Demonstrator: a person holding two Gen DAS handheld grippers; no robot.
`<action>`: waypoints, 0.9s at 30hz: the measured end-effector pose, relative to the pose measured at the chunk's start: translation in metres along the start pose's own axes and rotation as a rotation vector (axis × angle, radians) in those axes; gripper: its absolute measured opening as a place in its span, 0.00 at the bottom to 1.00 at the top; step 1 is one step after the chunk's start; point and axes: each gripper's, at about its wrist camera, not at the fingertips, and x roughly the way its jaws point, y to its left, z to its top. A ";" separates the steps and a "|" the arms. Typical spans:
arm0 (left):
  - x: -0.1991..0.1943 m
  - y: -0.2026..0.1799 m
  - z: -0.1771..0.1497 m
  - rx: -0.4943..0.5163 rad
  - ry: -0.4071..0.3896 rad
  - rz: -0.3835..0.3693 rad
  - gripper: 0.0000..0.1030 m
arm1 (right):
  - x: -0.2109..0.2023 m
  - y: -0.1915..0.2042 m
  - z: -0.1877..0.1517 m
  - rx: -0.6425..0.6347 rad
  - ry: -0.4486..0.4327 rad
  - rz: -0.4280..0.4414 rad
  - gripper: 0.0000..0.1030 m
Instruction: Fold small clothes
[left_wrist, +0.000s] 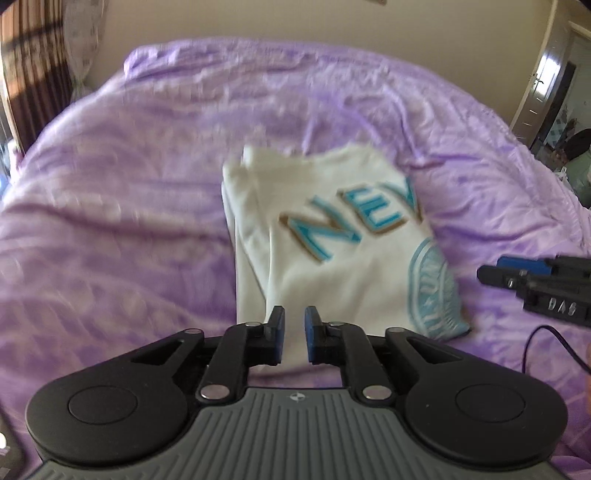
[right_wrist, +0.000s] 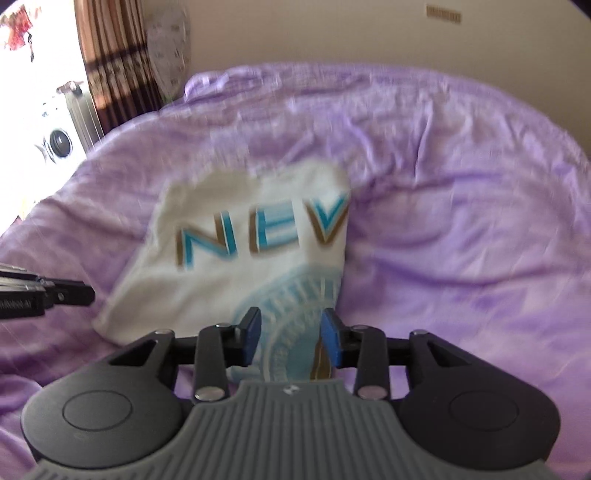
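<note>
Purple bedspread (left_wrist: 110, 184) bears a folded white shirt (left_wrist: 332, 258); left claw (left_wrist: 294, 336) and right claw (right_wrist: 291, 338) both parted, gripping nothing.

Two wrist cameras look forward and down, low and close, across a rumpled lilac bedspread (left_wrist: 110, 184); both frame the same folded white T-shirt with teal lettering (left_wrist: 332, 236) (right_wrist: 236, 251), seen from neighbouring sides.

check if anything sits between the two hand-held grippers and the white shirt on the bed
Nothing visible does. The folded white cotton shirt with blue lettering lies alone on the purple bedspread, right ahead of the open left hand-held gripper and open right hand-held gripper.
</note>
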 end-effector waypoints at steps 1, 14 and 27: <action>-0.008 -0.003 0.003 0.010 -0.021 0.004 0.15 | -0.009 0.002 0.007 -0.004 -0.022 0.003 0.36; -0.123 -0.027 0.036 0.072 -0.329 0.065 0.72 | -0.144 0.031 0.059 -0.036 -0.296 0.064 0.74; -0.146 -0.041 -0.006 0.025 -0.429 0.202 0.95 | -0.186 0.071 -0.015 -0.017 -0.339 -0.008 0.79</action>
